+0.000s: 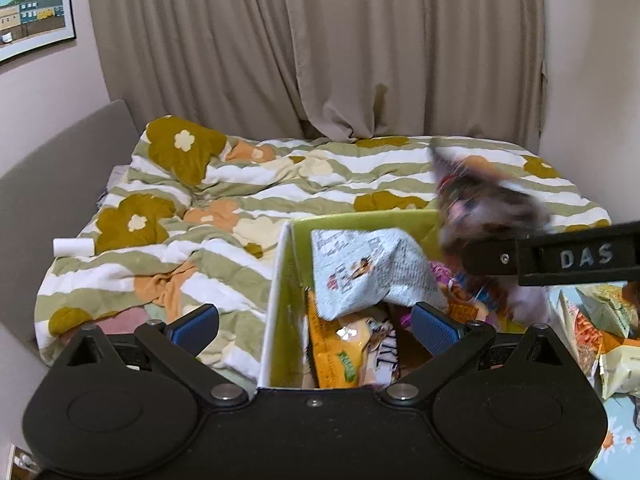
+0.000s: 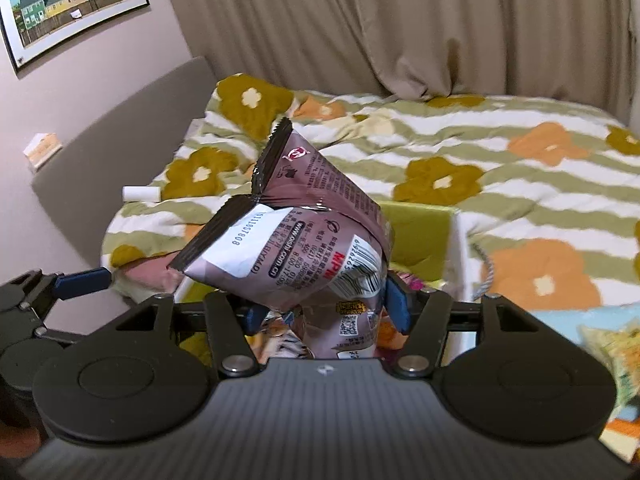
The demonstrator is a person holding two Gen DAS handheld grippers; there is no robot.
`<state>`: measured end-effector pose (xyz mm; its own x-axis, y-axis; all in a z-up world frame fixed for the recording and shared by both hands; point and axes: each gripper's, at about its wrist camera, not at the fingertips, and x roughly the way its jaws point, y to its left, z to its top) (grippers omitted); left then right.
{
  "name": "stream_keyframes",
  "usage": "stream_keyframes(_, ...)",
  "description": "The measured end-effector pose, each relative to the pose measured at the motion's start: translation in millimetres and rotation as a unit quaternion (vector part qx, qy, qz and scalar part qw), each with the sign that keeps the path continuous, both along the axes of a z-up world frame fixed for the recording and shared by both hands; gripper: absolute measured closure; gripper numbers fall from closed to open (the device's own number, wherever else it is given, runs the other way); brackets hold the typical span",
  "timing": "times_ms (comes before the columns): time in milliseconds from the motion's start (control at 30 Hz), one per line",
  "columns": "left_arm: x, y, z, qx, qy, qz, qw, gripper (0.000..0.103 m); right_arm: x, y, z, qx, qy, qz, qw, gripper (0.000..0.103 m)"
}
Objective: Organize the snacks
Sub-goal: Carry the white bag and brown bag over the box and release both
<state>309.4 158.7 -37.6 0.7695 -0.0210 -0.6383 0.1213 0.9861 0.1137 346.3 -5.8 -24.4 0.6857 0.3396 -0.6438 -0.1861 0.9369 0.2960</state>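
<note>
A box with green inner walls (image 1: 286, 280) stands on the bed and holds several snack bags, among them a white bag (image 1: 368, 268) and an orange bag (image 1: 336, 348). My left gripper (image 1: 316, 322) is open and empty, its fingers straddling the box's left wall. My right gripper (image 2: 326, 308) is shut on a mauve snack bag (image 2: 304, 232) and holds it upright over the box (image 2: 420, 236). In the left wrist view that bag (image 1: 488, 208) is blurred above the box's right side, held by the right gripper's black finger (image 1: 560, 258).
More snack bags (image 1: 600, 328) lie on a light blue cloth to the right of the box. The flowered duvet (image 1: 200, 208) covers the bed. A grey headboard (image 2: 120, 128) runs along the left, curtains behind. A small white roll (image 1: 74, 247) lies at the bed's left edge.
</note>
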Motion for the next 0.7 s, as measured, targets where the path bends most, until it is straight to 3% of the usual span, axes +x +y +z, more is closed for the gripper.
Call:
stream_keyframes(33,-2,2,-1,-0.001,0.002,0.003,1.0,0.0,0,0,-1,0.011,0.003,0.0,1.0,0.006)
stream_keyframes(67,-3,4,-3,-0.002,0.004,0.005,1.0,0.0,-1,-1,-3,0.022,0.004,-0.001,1.0,0.0)
stream_keyframes(400,-19,6,-10,-0.007,0.016,0.015,0.9997,0.0,-17,-10,-5,0.029,0.016,-0.018,0.999,0.0)
stream_keyframes(700,-32,6,11,-0.014,-0.01,0.006,0.9998,0.0,-41,-13,18,0.014,-0.015,-0.035,0.999,0.0)
